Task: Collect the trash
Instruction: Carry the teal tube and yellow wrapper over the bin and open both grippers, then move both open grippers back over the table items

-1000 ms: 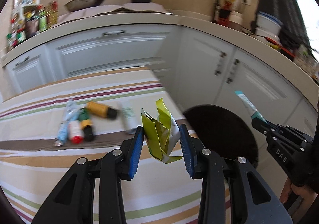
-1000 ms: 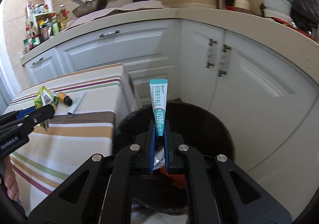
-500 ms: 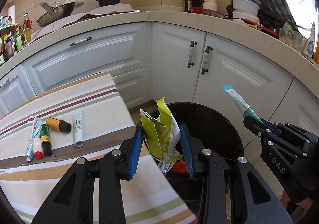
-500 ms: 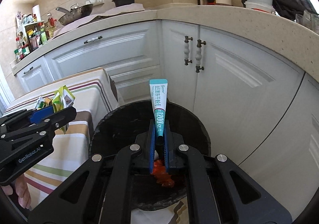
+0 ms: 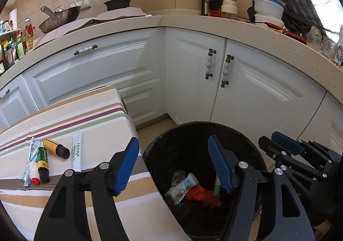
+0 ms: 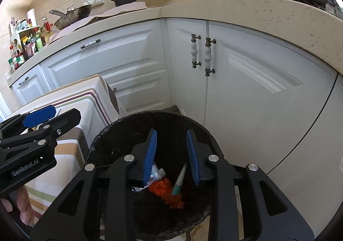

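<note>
Left wrist | left claw opening, empty (over bin) | right claw opening, empty

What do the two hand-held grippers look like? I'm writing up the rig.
Both are black plastic frames with silver rivets and blue ribbed finger pads. The left hand-held gripper carries white "GenRobot.AI" lettering on its side, readable in the right wrist view. The right hand-held gripper matches it. No cables or sleeves show.
</note>
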### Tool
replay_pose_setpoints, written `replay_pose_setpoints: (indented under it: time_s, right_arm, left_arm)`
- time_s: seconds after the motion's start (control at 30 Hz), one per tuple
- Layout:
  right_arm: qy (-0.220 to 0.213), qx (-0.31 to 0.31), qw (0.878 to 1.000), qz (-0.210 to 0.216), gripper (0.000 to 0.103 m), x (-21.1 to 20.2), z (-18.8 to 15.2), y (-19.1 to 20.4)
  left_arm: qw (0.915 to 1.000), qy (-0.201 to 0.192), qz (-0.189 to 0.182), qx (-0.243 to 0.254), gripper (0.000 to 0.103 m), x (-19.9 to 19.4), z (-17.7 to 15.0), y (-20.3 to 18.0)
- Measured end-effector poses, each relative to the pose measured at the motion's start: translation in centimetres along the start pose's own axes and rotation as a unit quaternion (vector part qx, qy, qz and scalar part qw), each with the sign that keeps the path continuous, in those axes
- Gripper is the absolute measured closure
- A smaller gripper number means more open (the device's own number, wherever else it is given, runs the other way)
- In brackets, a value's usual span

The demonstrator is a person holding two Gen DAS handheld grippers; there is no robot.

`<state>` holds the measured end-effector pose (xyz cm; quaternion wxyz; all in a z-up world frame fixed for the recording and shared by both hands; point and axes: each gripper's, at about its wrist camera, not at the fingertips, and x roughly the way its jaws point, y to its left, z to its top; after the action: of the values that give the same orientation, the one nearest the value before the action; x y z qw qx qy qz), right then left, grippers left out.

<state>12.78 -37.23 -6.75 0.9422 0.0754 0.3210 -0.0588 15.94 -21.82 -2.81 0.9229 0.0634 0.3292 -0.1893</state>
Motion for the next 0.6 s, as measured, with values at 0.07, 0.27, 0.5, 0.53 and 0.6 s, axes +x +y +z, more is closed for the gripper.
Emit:
replay_pose_setpoints:
  time_s: [0.07,0.27,0.5,0.53,0.6]
  right_arm:
    - [0.0,0.001,1.0,-0.001,0.073,-0.1,0.0,0.0]
    - [-0.005,0.0,1.0,0.005,0.067,-0.7,0.3,0.7]
    - [-0.004,-0.02,0.999,0.038,0.064,-0.9,0.5,4.3]
    - [-0.004,-0.024,0.999,0.043,0.064,-0.8,0.4,4.9]
    - [-0.002,-0.034,0.998,0.056,0.064,-0.7,0.4,6.5]
  left_arm:
    - [1.0,-0.002,0.003,-0.001,0.038,-0.3,-0.1,0.2]
    - [0.9999,-0.004,0.01,-0.009,0.038,-1.7,-0.6,1.5]
    - [0.9987,0.002,0.04,-0.031,0.038,-4.0,-2.2,5.1]
    - [0.9981,0.004,0.05,-0.036,0.037,-4.4,-2.6,5.9]
    - [0.9968,0.006,0.066,-0.045,0.037,-5.1,-3.1,7.4]
